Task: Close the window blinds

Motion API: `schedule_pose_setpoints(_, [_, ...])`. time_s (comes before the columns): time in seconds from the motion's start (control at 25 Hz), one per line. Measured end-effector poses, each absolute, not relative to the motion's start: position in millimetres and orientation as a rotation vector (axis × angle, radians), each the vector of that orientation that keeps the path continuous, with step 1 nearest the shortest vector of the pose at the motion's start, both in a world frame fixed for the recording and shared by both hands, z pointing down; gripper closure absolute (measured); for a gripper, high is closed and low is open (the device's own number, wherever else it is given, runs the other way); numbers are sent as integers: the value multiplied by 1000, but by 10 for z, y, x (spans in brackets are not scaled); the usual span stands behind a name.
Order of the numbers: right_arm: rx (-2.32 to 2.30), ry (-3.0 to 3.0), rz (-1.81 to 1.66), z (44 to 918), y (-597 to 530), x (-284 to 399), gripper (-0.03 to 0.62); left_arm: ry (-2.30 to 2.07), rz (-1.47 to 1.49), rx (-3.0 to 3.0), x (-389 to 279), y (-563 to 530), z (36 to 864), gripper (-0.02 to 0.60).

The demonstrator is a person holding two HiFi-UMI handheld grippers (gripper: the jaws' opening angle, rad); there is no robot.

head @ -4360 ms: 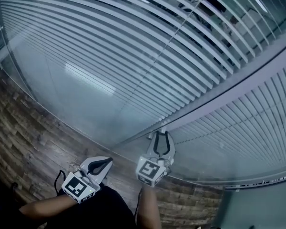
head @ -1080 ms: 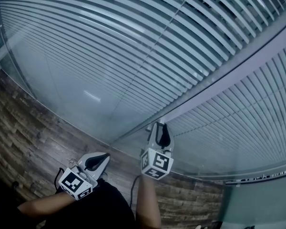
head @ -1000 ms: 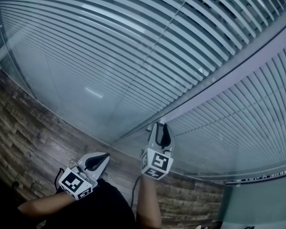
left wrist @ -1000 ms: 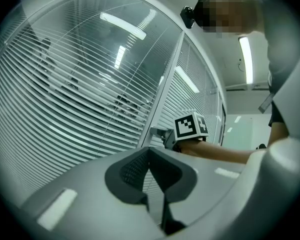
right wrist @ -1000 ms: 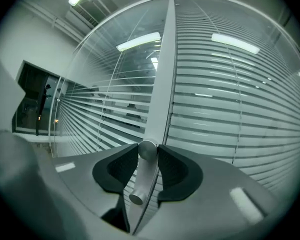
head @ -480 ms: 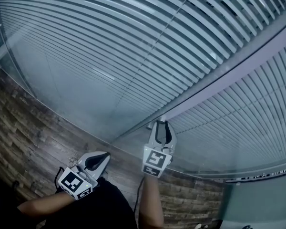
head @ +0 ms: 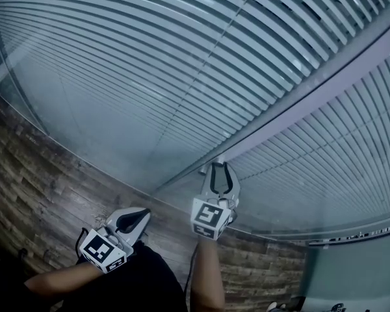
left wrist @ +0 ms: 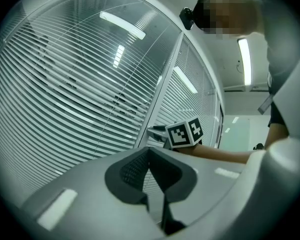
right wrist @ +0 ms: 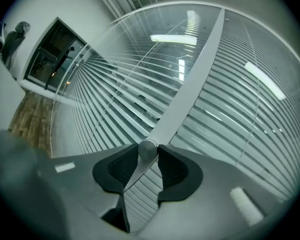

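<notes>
Right gripper view alone shows right hand-held gripper (right wrist: 148,148) clamping round grey knob (right wrist: 147,150); left hand-held gripper (left wrist: 149,149) closed, empty; white blind slats (head: 149,77) run horizontally.

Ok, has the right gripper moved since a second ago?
Yes: the right gripper has rolled about the knob, without leaving the mullion foot; jaws show broadside, not edge-on.

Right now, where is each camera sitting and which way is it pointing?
Head view: on the head, steeply down at blinds, wood floor, both forearms, left gripper, right gripper.
Left gripper view: on the left gripper, along its shut jaws toward the blinds; right gripper and forearm show.
Right gripper view: on the right gripper, up the frame; its jaws grip a knob.
Shared: all show the blinds.
</notes>
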State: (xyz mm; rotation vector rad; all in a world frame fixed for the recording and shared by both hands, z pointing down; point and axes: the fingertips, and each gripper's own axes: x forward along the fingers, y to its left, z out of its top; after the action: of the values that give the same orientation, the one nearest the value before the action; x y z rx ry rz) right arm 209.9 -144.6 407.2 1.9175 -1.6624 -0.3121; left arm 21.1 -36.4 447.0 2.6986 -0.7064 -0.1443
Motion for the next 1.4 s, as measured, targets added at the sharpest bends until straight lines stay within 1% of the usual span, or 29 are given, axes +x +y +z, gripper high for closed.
schedule_pose_setpoints(0.12, [1976, -1717, -262, 4062, -1417, 2079, 461, -707, -139, 2696, 178, -335, 4498, 583])
schedule_pose_setpoints(0.28, [2184, -1847, -39, 4073, -1360, 2156, 434, -718, -138, 2683, 151, -365, 4489, 583])
schedule_pose_setpoints(0.76, [2500, -1994, 232, 3994, -1391, 2124, 442, -765, -123, 2682, 57, -507, 4541, 583])
schedule_pose_setpoints(0.84, [2529, -1984, 238, 4000, -1397, 2120, 453, -783, -127, 2679, 17, -549, 4553, 583])
schedule_pose_setpoints(0.92, [2537, -1962, 228, 4025, -1392, 2149, 482, -794, -129, 2674, 16, -578, 4578, 583])
schedule_pose_setpoints(1.0, [2530, -1948, 222, 4039, -1385, 2177, 465, -792, -130, 2675, 40, -575, 4594, 583])
schedule_pose_setpoints(1.4, [2465, -1891, 136, 4059, -1400, 2136, 467, -781, -142, 2669, -58, -537, 4633, 583])
